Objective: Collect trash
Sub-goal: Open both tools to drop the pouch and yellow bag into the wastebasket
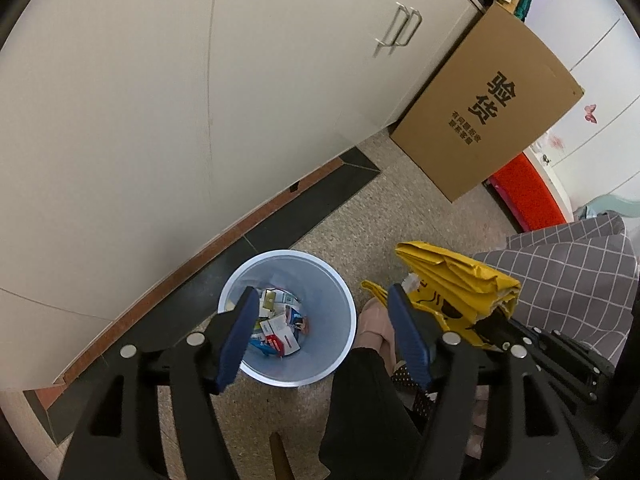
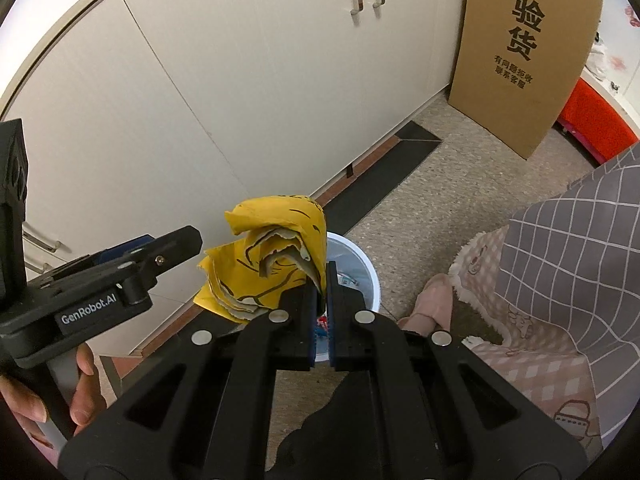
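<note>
A crumpled yellow paper bag (image 2: 272,264) with black print is pinched between the blue pads of my right gripper (image 2: 322,284), which is shut on it. It hangs above and left of the white trash bin (image 2: 360,264). In the left wrist view the same bag (image 1: 452,280) sits right of the bin (image 1: 336,280), which holds several small cartons and wrappers. My left gripper (image 1: 320,304) is open and empty, hovering over the bin. The right gripper's body (image 1: 532,344) shows at the right; the left gripper's body (image 2: 120,280) shows in the right wrist view.
White cabinet doors (image 1: 160,100) stand behind the bin. A large cardboard box (image 1: 488,104) leans at the back right, with a red stool (image 1: 528,196) beside it. A grey checked cloth (image 1: 568,276) and a pink slipper (image 1: 376,324) lie at the right.
</note>
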`<state>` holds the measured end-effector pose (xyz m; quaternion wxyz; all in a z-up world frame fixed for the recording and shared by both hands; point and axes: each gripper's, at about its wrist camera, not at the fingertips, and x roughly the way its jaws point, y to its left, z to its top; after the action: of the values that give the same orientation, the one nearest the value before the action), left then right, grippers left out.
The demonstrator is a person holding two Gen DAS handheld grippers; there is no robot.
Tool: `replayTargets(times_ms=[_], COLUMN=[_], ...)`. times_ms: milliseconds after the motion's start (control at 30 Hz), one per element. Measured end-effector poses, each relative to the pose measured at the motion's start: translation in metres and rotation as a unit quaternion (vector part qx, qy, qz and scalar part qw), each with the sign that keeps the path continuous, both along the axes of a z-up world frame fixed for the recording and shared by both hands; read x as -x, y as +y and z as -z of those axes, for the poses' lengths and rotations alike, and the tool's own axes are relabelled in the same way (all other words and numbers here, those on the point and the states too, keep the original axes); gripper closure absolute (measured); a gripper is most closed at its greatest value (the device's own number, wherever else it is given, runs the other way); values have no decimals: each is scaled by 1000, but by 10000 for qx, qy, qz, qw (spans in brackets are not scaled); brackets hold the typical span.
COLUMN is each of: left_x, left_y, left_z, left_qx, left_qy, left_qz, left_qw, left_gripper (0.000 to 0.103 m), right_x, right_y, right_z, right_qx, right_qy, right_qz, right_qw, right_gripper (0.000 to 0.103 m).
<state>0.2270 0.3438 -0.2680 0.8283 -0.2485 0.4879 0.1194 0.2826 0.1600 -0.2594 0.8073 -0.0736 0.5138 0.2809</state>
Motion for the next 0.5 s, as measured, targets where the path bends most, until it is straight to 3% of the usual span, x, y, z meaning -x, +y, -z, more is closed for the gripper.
replayTargets(times_ms=[267, 367, 400, 433, 500], left_x=[11, 17, 19, 21, 23], left_y=[16, 22, 24, 26, 25], left_z=[-6, -13, -15, -17, -19], left_qx=[-66, -185, -188, -190, -225], left_qy=[-22, -49, -76, -97, -101], left_qz=[-306, -593, -651, -669, -642], left_qw=[9995, 9981, 9977, 9975, 9976], left_gripper=[37, 36, 35, 35, 35], right_x=[0, -4, -4, -4, -2], right_y=[12, 15, 16, 16, 15], right_z=[-2, 3, 3, 4, 4], right_qx=[-256, -396, -369, -376, -396], right_qy=[67, 217, 201, 191, 150], right_qz=[-125, -127, -106, -97, -53], right_qw=[9996, 9989, 9991, 9991, 9991], right_gripper=[98, 91, 84, 69, 55])
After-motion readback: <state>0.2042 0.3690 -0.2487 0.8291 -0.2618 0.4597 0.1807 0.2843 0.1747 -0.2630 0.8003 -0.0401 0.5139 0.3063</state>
